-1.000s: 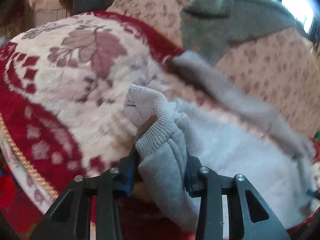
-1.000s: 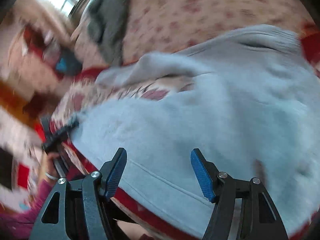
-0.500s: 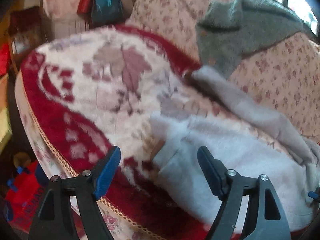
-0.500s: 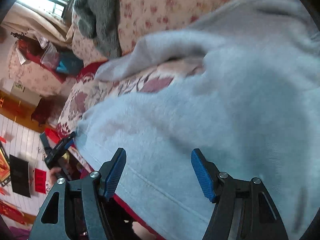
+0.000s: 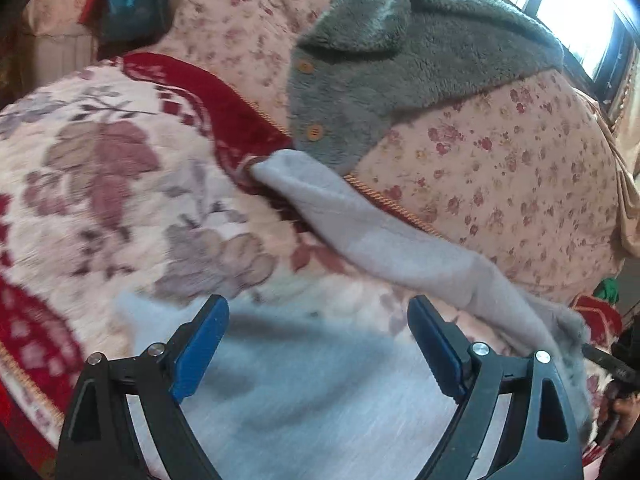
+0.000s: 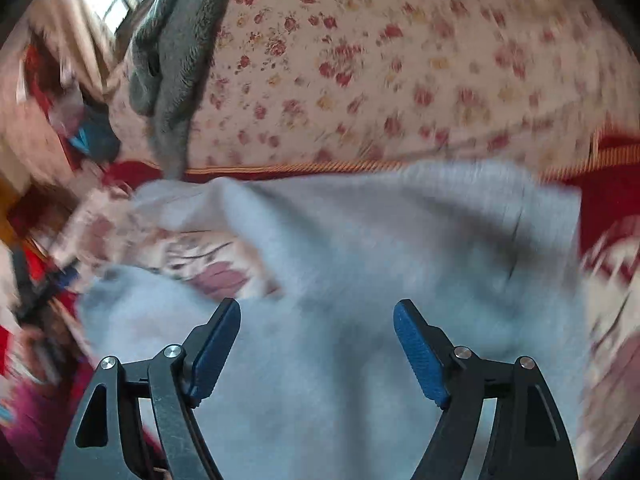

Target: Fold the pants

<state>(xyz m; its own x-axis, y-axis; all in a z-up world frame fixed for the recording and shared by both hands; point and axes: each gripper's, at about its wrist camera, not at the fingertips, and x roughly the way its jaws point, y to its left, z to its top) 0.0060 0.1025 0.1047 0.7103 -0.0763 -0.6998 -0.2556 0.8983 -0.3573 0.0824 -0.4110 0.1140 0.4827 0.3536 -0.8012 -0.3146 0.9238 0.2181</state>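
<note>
Pants: we see the light grey pants [image 5: 320, 400] spread on the red flowered blanket [image 5: 100, 184], one leg [image 5: 360, 232] stretched toward the grey fleece jacket [image 5: 400, 48].
Left gripper: our left gripper [image 5: 318, 344] hangs over the pants, fingers spread, holding nothing.
Right gripper: our right gripper [image 6: 316, 344] is spread too, empty above the cloth [image 6: 360, 264].
Backrest: the flowered cushion [image 6: 380, 60] sits behind.

Bare patterned blanket [image 5: 120, 184] lies open left of the grey pants [image 5: 320, 400], between their two legs. Behind, the floral sofa back [image 5: 500, 168] rises as a wall, a grey fleece garment [image 5: 400, 60] draped over it, touching one pant leg's end.
</note>
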